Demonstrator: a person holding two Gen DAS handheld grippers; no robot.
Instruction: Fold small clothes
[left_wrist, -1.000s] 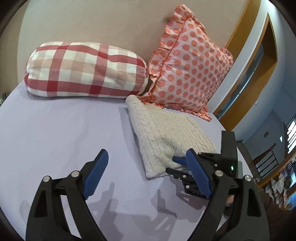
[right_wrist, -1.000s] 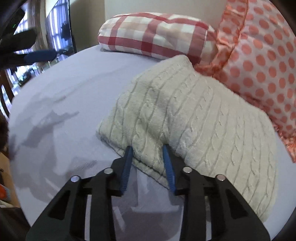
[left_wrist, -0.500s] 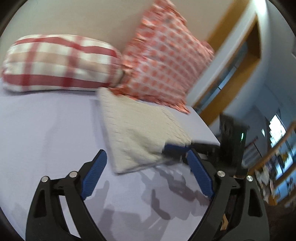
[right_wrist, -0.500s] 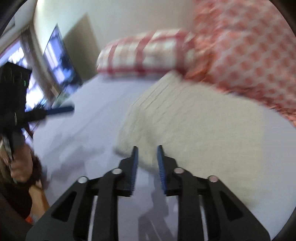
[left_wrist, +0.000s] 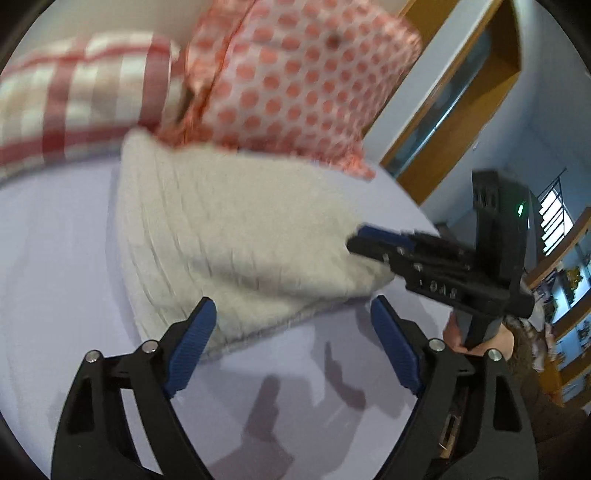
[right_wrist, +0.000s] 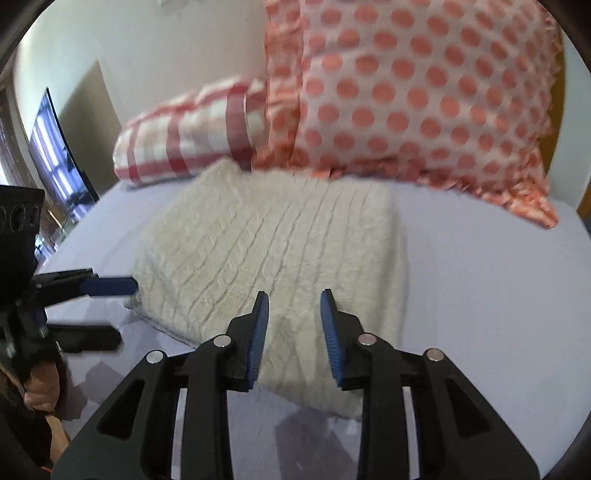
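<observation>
A folded cream cable-knit sweater (left_wrist: 236, 236) lies on the lilac bed sheet (left_wrist: 55, 280), its far end against the pillows; it also shows in the right wrist view (right_wrist: 280, 243). My left gripper (left_wrist: 293, 314) is open, its jaws astride the sweater's near edge; in the right wrist view it (right_wrist: 107, 310) sits at the sweater's left corner. My right gripper (right_wrist: 293, 314) is open over the sweater's near edge, holding nothing; in the left wrist view it (left_wrist: 373, 243) touches the sweater's right corner.
A red-and-white checked bolster (right_wrist: 192, 136) and a coral polka-dot frilled cushion (right_wrist: 417, 92) lean on the wall behind the sweater. A dark screen (right_wrist: 55, 155) stands left of the bed. A wooden door frame (left_wrist: 454, 110) and shelves (left_wrist: 569, 280) are on the right.
My right gripper, shut on the sweater's edge a second ago, has opened and let it go. Both grippers have shifted along the near edge; the left one has moved in onto the sweater.
</observation>
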